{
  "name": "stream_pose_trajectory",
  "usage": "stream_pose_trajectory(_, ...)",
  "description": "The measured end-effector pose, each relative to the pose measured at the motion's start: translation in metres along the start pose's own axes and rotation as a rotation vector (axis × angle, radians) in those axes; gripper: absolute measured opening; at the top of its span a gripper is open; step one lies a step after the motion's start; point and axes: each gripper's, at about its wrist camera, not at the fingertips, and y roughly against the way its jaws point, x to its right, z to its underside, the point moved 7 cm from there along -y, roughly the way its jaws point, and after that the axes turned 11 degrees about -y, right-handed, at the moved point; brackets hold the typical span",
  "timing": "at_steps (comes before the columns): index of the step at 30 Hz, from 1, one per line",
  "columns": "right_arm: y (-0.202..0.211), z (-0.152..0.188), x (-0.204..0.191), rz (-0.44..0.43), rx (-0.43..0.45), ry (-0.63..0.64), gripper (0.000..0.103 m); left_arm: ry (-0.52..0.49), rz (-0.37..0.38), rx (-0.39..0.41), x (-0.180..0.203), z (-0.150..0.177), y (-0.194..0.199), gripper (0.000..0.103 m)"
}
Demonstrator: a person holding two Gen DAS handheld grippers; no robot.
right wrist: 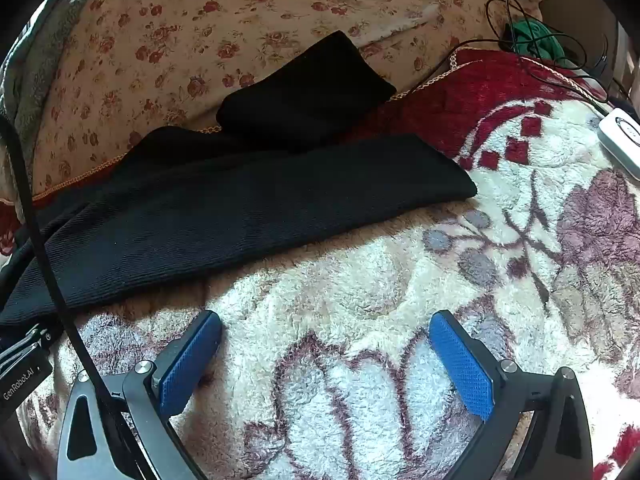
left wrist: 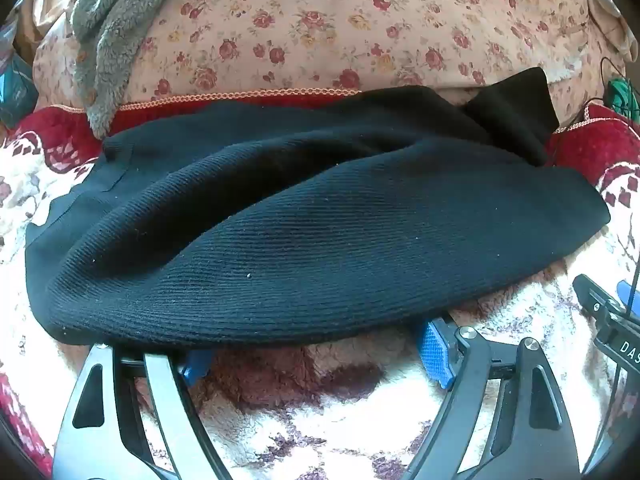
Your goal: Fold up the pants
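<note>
Black ribbed knit pants (left wrist: 320,216): long axis crosswise on fleece blanket (right wrist: 360,300). Left gripper (left wrist: 316,356) at near hem, jaws released, empty; right gripper (right wrist: 326,356) farther, released.

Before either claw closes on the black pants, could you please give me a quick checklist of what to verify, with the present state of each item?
1. Left claw open: ok, nothing gripped.
2. Right claw open: ok, over bare fleece blanket.
3. Black pants within reach of left claw: ok, near edge at its fingertips.
4. Pants lying flat: not ok, one leg runs askew onto the floral quilt.
5. Black cable clear of the pants: not ok, it crosses them.
</note>
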Motion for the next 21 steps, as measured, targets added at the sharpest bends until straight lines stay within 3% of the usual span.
stream_pose_trajectory(21,0.0030,0.0025,-0.0009,0.001,-0.002,0.001,0.103,0.000,0.000,0.000,0.0001,0.0000,0.0000,0.083)
